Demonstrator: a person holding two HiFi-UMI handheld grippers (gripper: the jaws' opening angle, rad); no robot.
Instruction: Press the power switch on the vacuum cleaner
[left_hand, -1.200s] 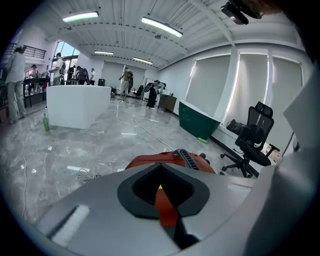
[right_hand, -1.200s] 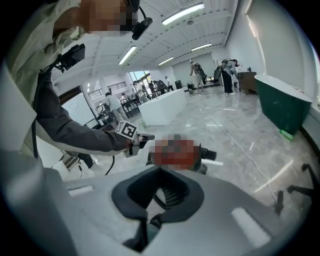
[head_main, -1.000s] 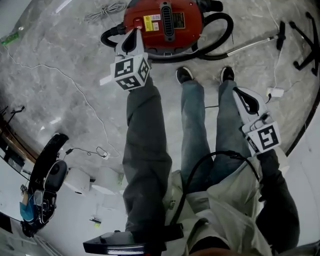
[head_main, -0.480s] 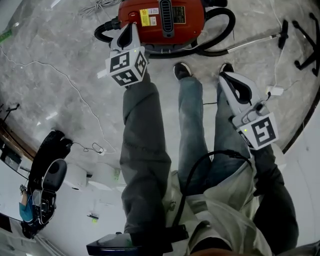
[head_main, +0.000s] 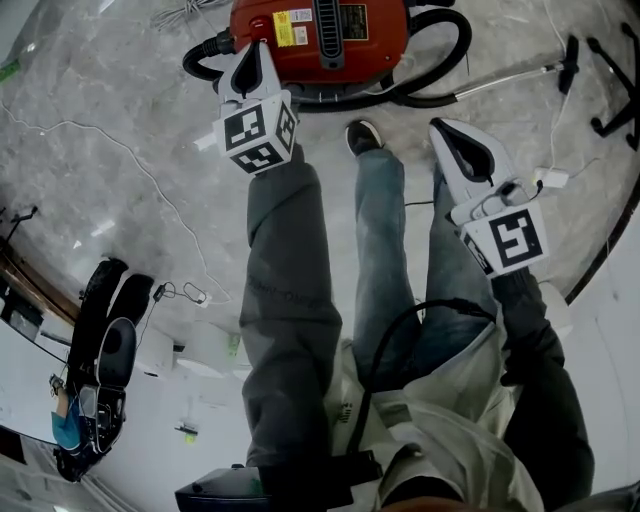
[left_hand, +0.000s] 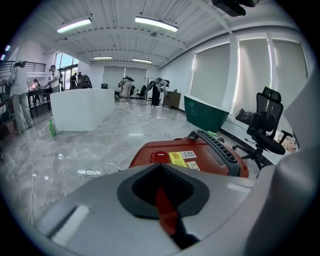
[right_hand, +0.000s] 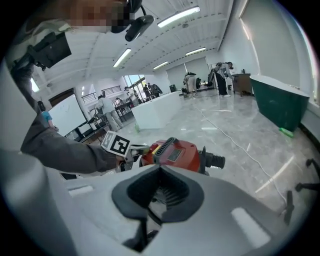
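L tongs, shut & empty, are closing in on the vacuum cleaner on the floor, approx. above its power switch, press pending; R tongs, also shut, are idling.

The vacuum cleaner at the top of the frame is red, with a black hose and yellow label; the floor is grey-veined marble; the left gripper and right gripper are pale grey, their cubes patterned black-and-white
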